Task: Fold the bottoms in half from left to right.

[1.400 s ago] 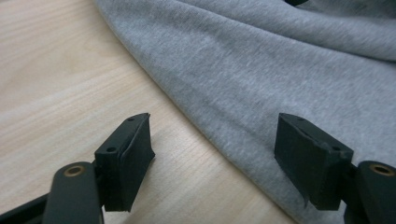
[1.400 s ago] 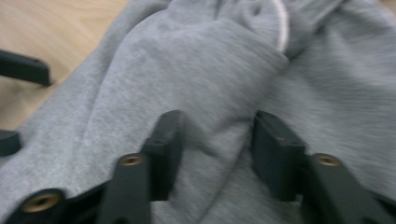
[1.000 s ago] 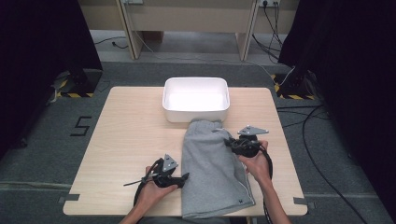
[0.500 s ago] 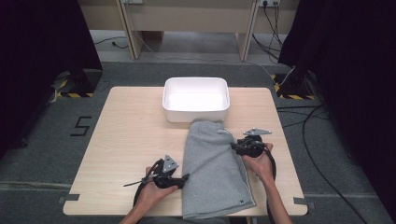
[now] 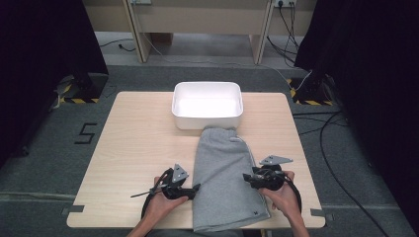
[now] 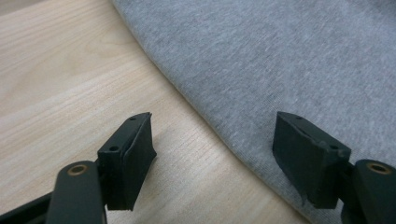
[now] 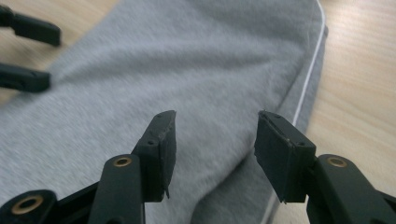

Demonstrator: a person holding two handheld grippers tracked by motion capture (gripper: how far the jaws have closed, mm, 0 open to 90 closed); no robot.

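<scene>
I see the white tub (image 5: 207, 104) beyond both grippers, and as far as the glare lets me judge it holds nothing. My left gripper (image 6: 212, 149) stands wide open, one jaw over bare table (image 6: 70, 79), the other over the edge of the grey shorts (image 6: 280, 60). My right gripper (image 7: 212, 154) is spread about halfway, gripping nothing, with the cloth under and between its jaws.

Right tongs (image 5: 248, 177) drawn back toward table's near edge along grey shorts' (image 5: 225, 180) right side.
</scene>
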